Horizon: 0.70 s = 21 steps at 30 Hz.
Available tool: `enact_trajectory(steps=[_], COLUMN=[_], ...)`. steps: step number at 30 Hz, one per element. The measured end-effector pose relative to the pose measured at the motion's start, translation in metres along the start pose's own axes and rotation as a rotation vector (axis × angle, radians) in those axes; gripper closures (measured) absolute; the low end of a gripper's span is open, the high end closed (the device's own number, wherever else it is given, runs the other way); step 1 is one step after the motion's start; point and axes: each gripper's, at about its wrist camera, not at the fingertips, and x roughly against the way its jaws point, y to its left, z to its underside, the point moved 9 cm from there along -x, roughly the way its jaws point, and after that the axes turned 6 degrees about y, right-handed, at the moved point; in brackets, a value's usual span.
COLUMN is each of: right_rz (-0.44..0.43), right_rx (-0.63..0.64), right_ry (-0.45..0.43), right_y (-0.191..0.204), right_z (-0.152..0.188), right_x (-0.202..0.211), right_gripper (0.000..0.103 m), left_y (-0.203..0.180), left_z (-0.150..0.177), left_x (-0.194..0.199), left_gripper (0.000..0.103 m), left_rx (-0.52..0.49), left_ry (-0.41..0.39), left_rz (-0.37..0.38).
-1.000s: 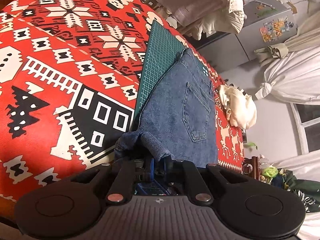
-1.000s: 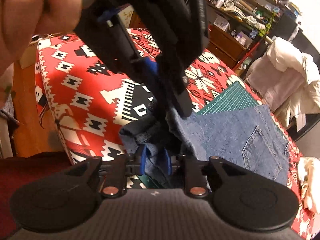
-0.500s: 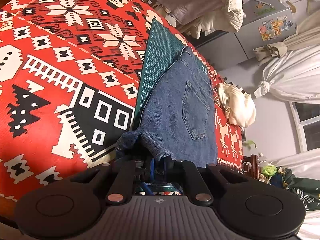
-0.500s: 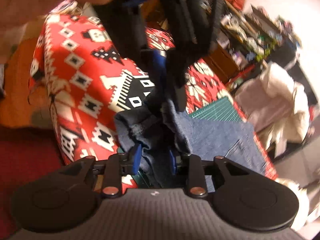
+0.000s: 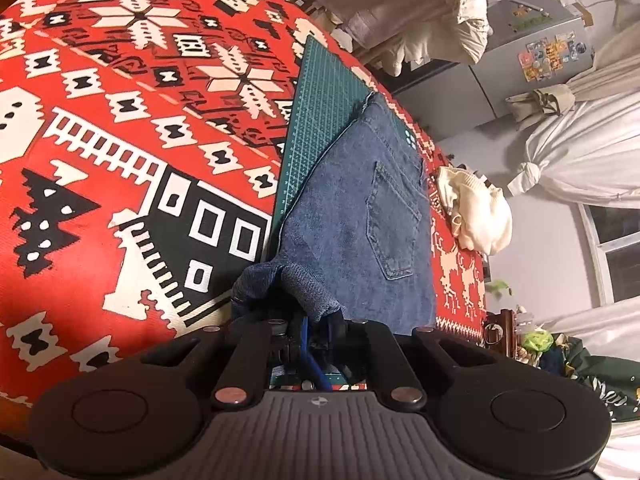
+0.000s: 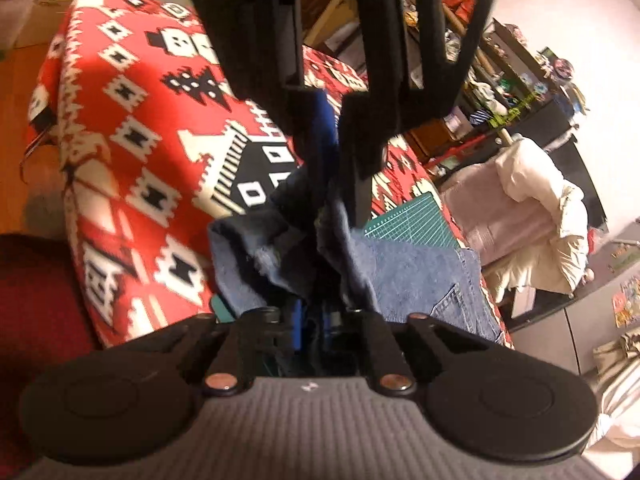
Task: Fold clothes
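The jeans point(image 5: 360, 208) lie on the green cutting mat point(image 5: 320, 92) over the red patterned cloth point(image 5: 100, 140), back pocket up. Denim is heavy, limp and thick at seams, so I grip near the hem corners. My left gripper point(image 5: 316, 320) and right gripper point(image 6: 316, 312) are both clamped on bunched hem.

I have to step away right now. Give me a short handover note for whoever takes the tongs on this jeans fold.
Left tongs: shut on the near edge of the blue denim jeans, lifted off the surface.
Right tongs: shut on the same bunched edge, right next to the left tongs.
Jeans: far part lies flat, back pocket up, partly over the green gridded cutting mat on the red patterned blanket.
Cream garment lies crumpled beyond, untouched.
Done: edge gripped and raised.
Left: carry it over, lay it down, smooth, finish the fold.
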Motion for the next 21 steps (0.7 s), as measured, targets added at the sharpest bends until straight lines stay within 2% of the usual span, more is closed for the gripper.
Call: enact_trajectory(steps=[3, 5, 8, 10, 15, 19, 21], right_rz=[-0.013, -0.032, -0.042, -0.05, -0.067, -0.131, -0.131], right_rx=[-0.011, 0.001, 0.008, -0.028, -0.064, -0.084, -0.097], right_ry=[-0.008, -0.01, -0.011, -0.006, 0.002, 0.004, 0.002], right_y=[0.009, 0.019, 0.031, 0.029, 0.021, 0.025, 0.025], right_z=[-0.004, -0.001, 0.003, 0.003, 0.001, 0.006, 0.009], right_x=[0.014, 0.022, 0.027, 0.026, 0.032, 0.043, 0.047], right_gripper=[0.096, 0.102, 0.103, 0.103, 0.103, 0.103, 0.103], left_y=[0.001, 0.004, 0.01, 0.018, 0.027, 0.032, 0.035], left_z=[0.002, 0.006, 0.012, 0.017, 0.022, 0.027, 0.031], left_x=[0.005, 0.006, 0.004, 0.0, -0.002, -0.005, -0.007], left_gripper=[0.095, 0.095, 0.095, 0.095, 0.094, 0.094, 0.094], left_rx=[0.0, 0.003, 0.008, 0.021, 0.048, 0.024, 0.02], left_ry=[-0.007, 0.0, 0.013, 0.025, 0.025, 0.025, 0.029], left_rz=[0.004, 0.008, 0.0, -0.023, -0.01, -0.058, -0.068])
